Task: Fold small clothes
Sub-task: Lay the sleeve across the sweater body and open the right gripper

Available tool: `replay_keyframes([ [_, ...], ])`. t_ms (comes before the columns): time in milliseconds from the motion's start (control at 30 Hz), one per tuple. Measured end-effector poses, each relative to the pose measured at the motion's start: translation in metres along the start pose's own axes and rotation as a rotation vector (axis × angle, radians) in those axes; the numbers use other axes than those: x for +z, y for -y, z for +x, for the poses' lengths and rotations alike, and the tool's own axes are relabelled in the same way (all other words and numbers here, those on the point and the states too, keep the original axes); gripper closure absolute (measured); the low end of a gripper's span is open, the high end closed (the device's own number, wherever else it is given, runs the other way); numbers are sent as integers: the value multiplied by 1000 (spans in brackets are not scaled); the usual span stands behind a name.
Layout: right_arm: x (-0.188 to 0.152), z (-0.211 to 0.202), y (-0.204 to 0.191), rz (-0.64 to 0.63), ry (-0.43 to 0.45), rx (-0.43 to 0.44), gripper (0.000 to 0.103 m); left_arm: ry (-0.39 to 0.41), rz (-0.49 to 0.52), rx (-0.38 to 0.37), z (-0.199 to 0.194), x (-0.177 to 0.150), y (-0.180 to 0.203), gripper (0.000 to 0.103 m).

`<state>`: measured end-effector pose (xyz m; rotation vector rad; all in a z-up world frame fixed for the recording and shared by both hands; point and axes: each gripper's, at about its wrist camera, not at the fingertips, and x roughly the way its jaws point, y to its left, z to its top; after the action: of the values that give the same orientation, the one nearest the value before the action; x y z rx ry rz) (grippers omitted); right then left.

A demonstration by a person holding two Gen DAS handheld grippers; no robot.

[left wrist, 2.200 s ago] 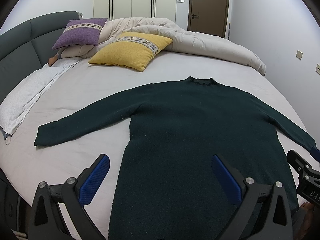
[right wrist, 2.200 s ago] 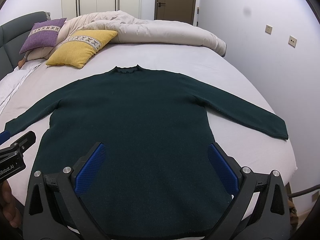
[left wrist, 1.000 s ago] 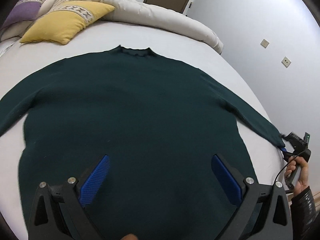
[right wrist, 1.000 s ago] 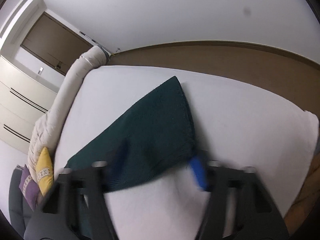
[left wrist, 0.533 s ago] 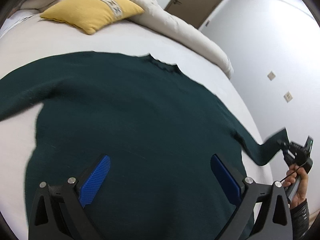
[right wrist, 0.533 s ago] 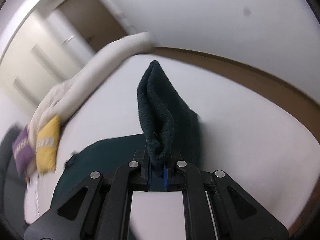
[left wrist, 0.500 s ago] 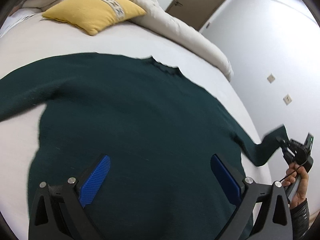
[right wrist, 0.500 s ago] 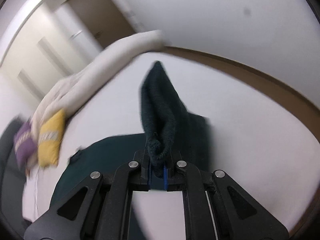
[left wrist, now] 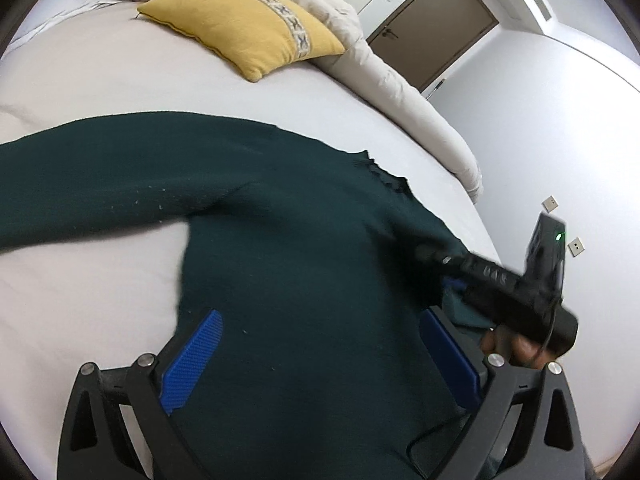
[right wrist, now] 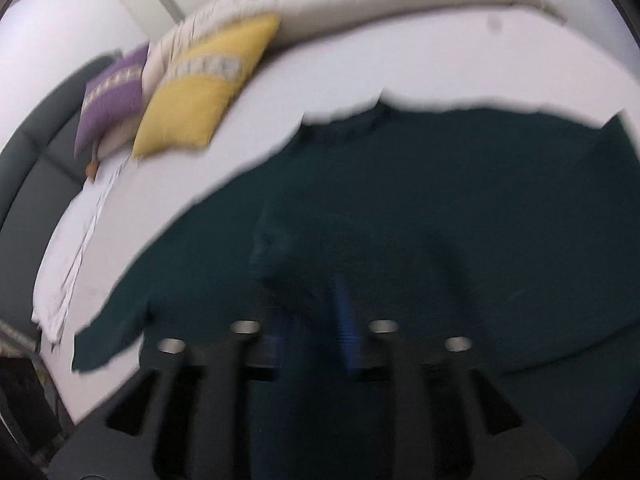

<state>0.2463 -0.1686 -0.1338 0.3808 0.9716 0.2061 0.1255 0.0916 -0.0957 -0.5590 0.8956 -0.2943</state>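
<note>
A dark green sweater (left wrist: 304, 248) lies flat on the white bed (left wrist: 100, 80), its left sleeve stretched out to the left. My left gripper (left wrist: 320, 356) is open and empty, hovering over the sweater's lower body. My right gripper (left wrist: 432, 258) reaches in from the right over the sweater's chest. In the blurred right wrist view the right gripper (right wrist: 312, 340) has its blue pads a little apart with the dark green right sleeve cuff (right wrist: 296, 264) bunched between them, over the sweater body (right wrist: 460, 208).
A yellow pillow (left wrist: 248, 36), a purple pillow (right wrist: 112, 92) and a rolled beige duvet (left wrist: 400, 92) lie at the head of the bed. A grey headboard (right wrist: 36, 168) stands at the left. A white wall with sockets (left wrist: 576, 246) is beyond the bed's right edge.
My right gripper has carried the right sleeve from the bed's right edge inward over the sweater's chest, and its pads have parted slightly. The left gripper has swung a little left and stays open.
</note>
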Motion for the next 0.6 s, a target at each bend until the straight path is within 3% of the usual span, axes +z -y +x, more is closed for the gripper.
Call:
replay_keyframes([
  [33, -8, 5, 3, 12, -22, 37, 54, -4, 2, 4, 3, 2, -2, 2],
  [67, -23, -1, 12, 25, -15, 57, 47, -8, 4, 3, 6, 2, 0, 2],
  [167, -31, -30, 39, 33, 73, 70, 39, -28, 26, -7, 22, 5, 14, 2],
  [300, -42, -93, 102, 149, 168, 45, 38, -82, 102, 28, 64, 13, 52, 3],
  [467, -41, -140, 181, 239, 241, -33, 38, -172, 175, 103, 131, 30, 85, 29],
  [533, -35, -148, 209, 264, 256, -71, 38, -186, 212, 172, 150, 35, 95, 36],
  [600, -28, -151, 229, 291, 263, -93, 38, -175, 265, 223, 157, 37, 106, 61],
])
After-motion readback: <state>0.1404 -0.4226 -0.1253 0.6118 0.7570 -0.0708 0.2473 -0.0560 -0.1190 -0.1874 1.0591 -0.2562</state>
